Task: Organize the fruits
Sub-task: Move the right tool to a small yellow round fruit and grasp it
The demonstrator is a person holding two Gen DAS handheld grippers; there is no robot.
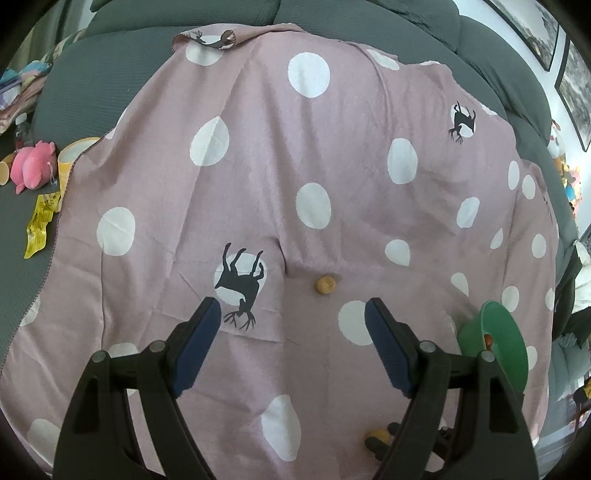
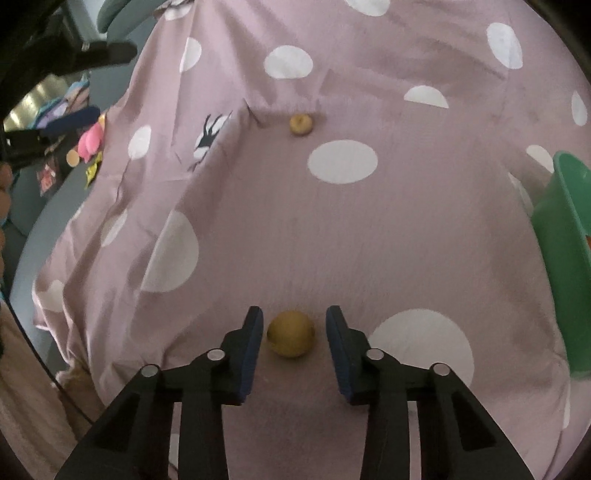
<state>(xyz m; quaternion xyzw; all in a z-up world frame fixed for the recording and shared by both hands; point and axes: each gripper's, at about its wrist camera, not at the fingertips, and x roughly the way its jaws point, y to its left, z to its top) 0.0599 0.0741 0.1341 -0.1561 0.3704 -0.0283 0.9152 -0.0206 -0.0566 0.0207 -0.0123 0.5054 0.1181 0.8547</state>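
A small tan fruit (image 1: 325,284) lies on the pink polka-dot cloth (image 1: 258,166), just beyond my open, empty left gripper (image 1: 291,314); it also shows in the right wrist view (image 2: 301,124). A round yellow fruit (image 2: 291,334) lies on the cloth (image 2: 406,229) between the fingers of my open right gripper (image 2: 294,325), with small gaps either side. That fruit peeks out in the left wrist view (image 1: 377,435). A green bowl (image 1: 493,343) stands tilted at the right with a small reddish fruit (image 1: 488,339) inside; the bowl also shows in the right wrist view (image 2: 569,251).
The cloth covers a grey sofa (image 1: 92,85). A pink plush toy (image 1: 31,166), a yellow cup (image 1: 72,157) and a yellow wrapper (image 1: 38,225) lie at the far left. Framed pictures (image 1: 546,33) hang at the upper right.
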